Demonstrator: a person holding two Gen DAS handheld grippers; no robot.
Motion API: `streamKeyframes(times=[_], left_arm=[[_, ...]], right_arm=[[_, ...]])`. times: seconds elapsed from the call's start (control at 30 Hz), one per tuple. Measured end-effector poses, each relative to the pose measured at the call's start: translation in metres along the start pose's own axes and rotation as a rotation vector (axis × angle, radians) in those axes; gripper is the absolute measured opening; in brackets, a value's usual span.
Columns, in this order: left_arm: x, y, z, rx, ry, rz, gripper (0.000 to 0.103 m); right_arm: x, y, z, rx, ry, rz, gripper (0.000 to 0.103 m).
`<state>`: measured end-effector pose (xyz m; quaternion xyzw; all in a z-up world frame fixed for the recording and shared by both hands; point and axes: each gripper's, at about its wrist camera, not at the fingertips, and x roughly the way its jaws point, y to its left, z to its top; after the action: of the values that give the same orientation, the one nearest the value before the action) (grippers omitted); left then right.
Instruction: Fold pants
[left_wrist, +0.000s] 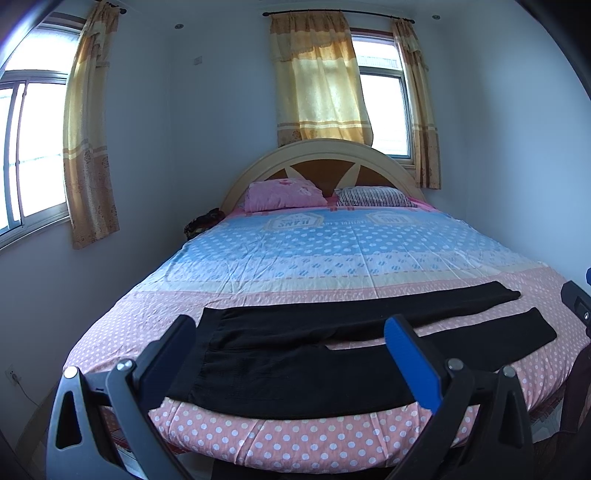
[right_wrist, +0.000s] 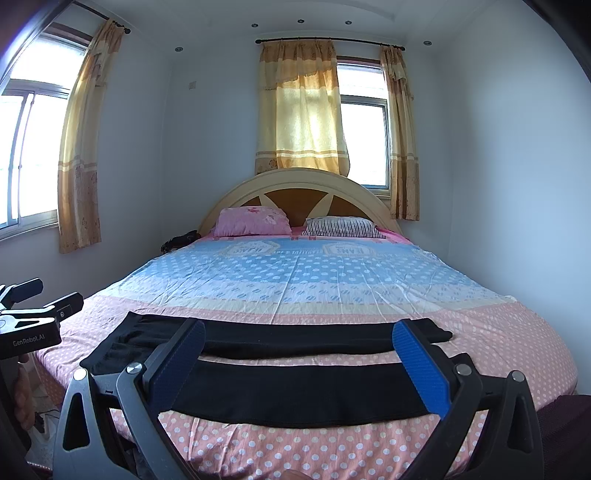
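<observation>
Pants: black pants (left_wrist: 295, 354) lie flat on the bed (left_wrist: 332, 258), just ahead of my tools.
Left tool (left_wrist: 291, 354): fingers wide apart, holding nothing.
Right tool (right_wrist: 299, 354): fingers wide apart too.

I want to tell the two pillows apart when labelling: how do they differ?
The pink pillow has a faint floral print and sits left, looking plumper; the striped pillow has dark and white stripes, sits right and lies flatter. Both rest against the headboard at the bed's far end.
</observation>
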<state>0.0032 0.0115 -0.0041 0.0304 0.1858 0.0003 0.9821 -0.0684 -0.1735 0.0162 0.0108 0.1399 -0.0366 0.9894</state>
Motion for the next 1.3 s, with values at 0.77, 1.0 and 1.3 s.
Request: streamKeyframes(times=[0.77,1.0,1.3], left_arm=[[0.005,0.003,-0.001,0.000,0.007,0.005,0.103],[0.007,0.002,-0.003,0.000,0.010,0.004,0.103],[0.017,0.005,-0.011,-0.003,0.031,0.012,0.103]], right_arm=[[0.006,0.000,-0.004,-0.009,0.017,0.002,0.102],[0.007,-0.001,-0.004,-0.012,0.023,-0.002,0.102],[0.023,-0.001,-0.014,-0.017,0.067,0.014,0.102]])
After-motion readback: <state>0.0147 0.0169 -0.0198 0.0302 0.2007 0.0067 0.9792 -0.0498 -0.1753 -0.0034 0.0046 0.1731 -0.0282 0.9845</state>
